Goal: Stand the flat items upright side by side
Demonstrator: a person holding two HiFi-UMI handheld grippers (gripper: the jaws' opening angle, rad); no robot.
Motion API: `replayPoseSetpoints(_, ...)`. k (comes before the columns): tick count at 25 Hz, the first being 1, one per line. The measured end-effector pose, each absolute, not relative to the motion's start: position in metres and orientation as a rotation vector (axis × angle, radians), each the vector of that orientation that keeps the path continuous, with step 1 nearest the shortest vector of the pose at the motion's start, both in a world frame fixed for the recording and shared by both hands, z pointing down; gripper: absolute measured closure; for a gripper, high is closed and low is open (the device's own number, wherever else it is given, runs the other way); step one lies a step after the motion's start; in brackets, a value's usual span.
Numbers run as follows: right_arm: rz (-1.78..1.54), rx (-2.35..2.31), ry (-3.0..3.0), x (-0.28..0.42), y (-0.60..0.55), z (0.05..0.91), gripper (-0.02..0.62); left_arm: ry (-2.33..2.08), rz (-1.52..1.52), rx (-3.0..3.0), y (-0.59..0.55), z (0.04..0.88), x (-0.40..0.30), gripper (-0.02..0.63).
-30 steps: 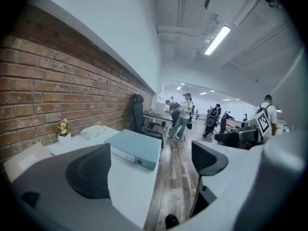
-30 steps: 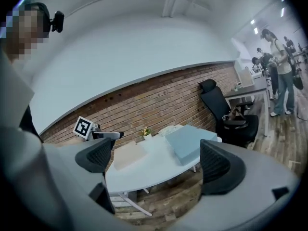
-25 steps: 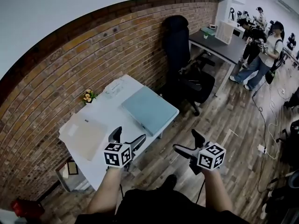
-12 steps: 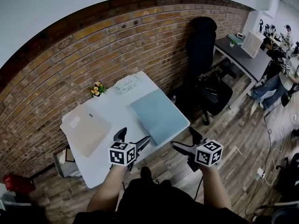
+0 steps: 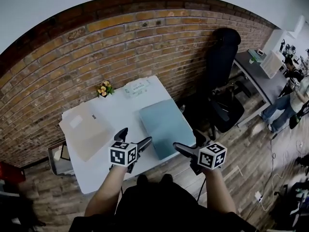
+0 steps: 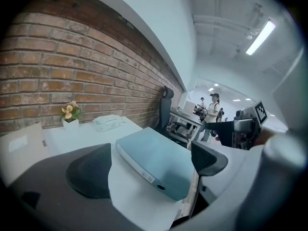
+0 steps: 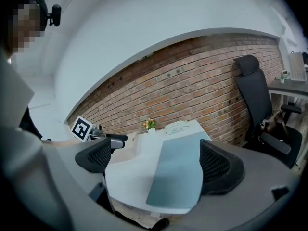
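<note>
Bearing a teal binder (image 5: 164, 127), the table (image 5: 116, 112) abuts a brick wall (image 5: 120, 42).

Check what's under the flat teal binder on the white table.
The flat teal binder lies on the bare white table top; nothing pokes out beneath. Its underside is covered, so thin sheets could hide there.

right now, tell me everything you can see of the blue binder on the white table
The blue binder is pale teal and matte, lying flat and closed on the right half of the white table. Its spine, facing the table's middle, carries a pale label and a round finger hole. Its near end reaches the table's front edge. Only the table touches it; the left hand-held gripper and right hand-held gripper are open, clear of it.
</note>
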State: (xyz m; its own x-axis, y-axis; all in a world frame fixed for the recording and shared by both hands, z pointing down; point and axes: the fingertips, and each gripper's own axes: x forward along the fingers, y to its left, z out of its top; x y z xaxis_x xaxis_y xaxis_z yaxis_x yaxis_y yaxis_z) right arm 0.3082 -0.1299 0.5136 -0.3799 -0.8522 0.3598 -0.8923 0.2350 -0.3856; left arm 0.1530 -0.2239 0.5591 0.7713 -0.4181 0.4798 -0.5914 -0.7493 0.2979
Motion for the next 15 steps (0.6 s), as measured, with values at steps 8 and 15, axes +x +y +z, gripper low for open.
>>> replayPoseSetpoints(8, 0.822, 1.595, -2.477, 0.356, -0.152, 0.521, 0.009, -0.931, 0.52, 2.459, -0.234, 0.559, 0.175, 0.067)
replayPoseSetpoints(15, 0.94, 1.457, -2.478, 0.36, -0.172, 0.549, 0.009, -0.987, 0.545, 2.378, -0.235, 0.579, 0.173, 0.067)
